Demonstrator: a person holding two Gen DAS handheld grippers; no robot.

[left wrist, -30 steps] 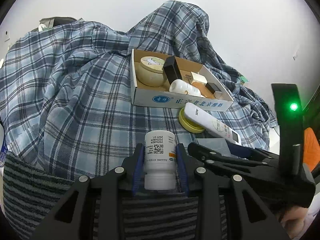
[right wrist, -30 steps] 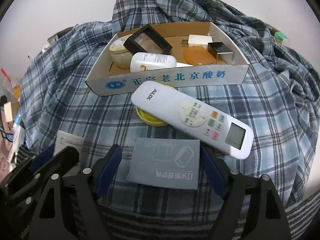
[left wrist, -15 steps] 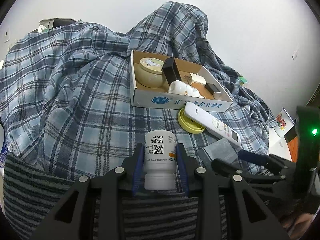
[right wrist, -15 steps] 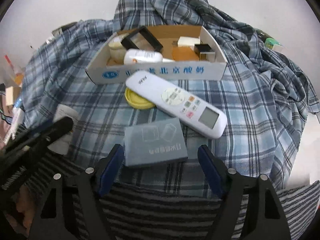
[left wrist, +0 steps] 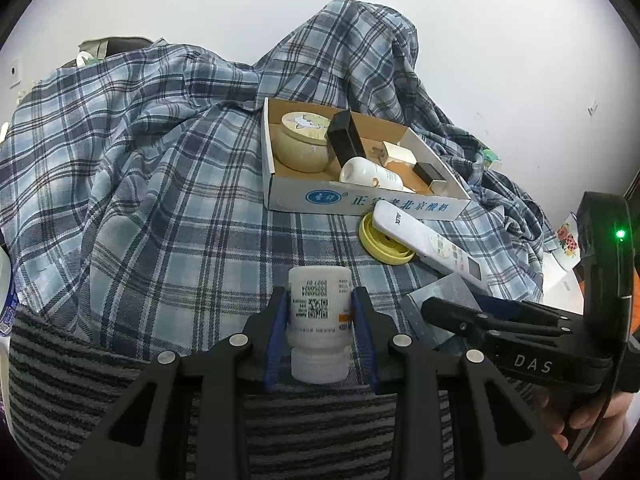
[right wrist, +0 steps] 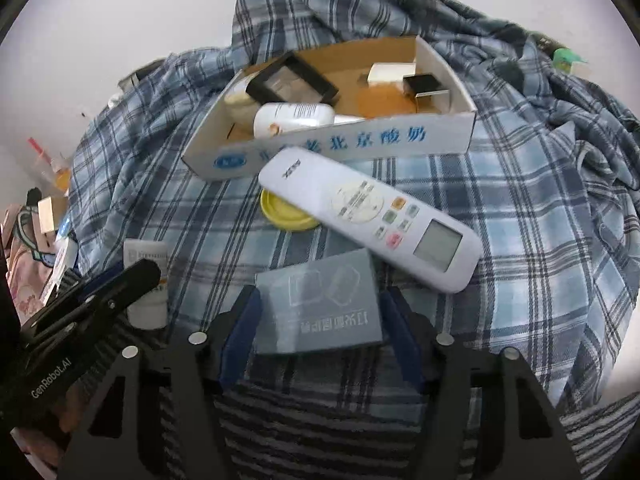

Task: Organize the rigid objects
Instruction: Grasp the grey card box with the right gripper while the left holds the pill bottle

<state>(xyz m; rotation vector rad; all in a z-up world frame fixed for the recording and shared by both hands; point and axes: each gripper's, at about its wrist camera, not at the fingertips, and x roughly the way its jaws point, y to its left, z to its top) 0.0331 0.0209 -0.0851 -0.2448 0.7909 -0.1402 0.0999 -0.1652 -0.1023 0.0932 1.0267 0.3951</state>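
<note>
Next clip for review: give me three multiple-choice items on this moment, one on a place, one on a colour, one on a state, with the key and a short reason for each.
1. Where does the white remote lie?
A. inside the cardboard box
B. on the plaid cloth, one end over the round lid
C. between the left tongs

2. What colour is the round lid under the remote?
A. yellow
B. red
C. black

3. What are the left tongs doing?
A. standing open over the cloth
B. clamped on the white bottle
C. gripping the grey box

Key: 1 B, the remote rests in front of the cardboard box, overlapping the lid. 2 A, its rim shows yellow in both views. 3 B, both blue pads press the white bottle; the grey box sits between the right tongs.
</note>
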